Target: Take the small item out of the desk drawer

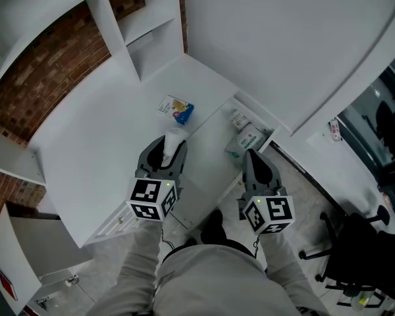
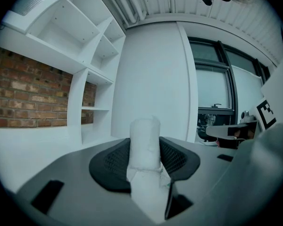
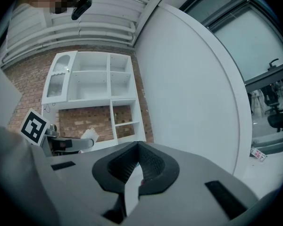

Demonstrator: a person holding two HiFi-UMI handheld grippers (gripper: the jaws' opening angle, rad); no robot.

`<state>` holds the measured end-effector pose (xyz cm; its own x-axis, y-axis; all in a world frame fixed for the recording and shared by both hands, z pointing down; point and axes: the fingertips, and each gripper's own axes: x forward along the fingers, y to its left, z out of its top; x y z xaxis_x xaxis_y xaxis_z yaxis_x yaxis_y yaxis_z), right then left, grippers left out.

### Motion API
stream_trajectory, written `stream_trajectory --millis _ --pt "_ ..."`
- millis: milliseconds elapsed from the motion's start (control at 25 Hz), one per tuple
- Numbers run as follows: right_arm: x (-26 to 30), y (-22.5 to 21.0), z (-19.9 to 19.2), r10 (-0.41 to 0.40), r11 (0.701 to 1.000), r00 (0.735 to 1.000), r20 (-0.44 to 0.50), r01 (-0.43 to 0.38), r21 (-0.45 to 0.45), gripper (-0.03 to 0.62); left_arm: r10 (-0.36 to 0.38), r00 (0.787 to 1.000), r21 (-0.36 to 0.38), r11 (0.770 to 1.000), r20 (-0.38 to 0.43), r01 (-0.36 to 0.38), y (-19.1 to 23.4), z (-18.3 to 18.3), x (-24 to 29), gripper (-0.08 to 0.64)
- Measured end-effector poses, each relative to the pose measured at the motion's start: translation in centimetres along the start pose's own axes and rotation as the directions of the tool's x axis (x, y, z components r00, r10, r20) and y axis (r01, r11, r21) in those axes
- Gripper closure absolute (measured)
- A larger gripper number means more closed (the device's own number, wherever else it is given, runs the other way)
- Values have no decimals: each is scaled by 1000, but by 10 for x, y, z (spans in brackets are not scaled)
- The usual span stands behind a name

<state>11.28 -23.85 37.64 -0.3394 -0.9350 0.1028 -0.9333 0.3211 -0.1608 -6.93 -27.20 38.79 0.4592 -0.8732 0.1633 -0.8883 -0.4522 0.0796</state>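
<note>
My left gripper (image 1: 173, 143) is shut on a small white soft packet (image 1: 176, 135) and holds it above the white desk top (image 1: 99, 150), near its front edge. In the left gripper view the packet (image 2: 144, 142) stands upright between the dark pads (image 2: 179, 160), which press on both of its sides. The desk drawer (image 1: 271, 135) stands open to the right, with green-and-white packs (image 1: 248, 141) inside. My right gripper (image 1: 250, 155) hovers at the drawer's near end, its jaws closed tip to tip with nothing between them (image 3: 137, 149).
A small blue-and-yellow packet (image 1: 176, 109) lies on the desk beyond the left gripper. White shelving (image 1: 138, 31) and a brick wall (image 1: 46, 78) stand behind. A curved white partition (image 1: 283, 45) rises at the right, and a black office chair (image 1: 355, 249) beyond it.
</note>
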Motion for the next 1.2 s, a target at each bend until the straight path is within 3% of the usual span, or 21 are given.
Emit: stream_trajectory --millis 1200 --pt "-2 5 0 40 999 999 -12 -40 -11 565 26 999 -23 999 19 -26 3 2 -9 365"
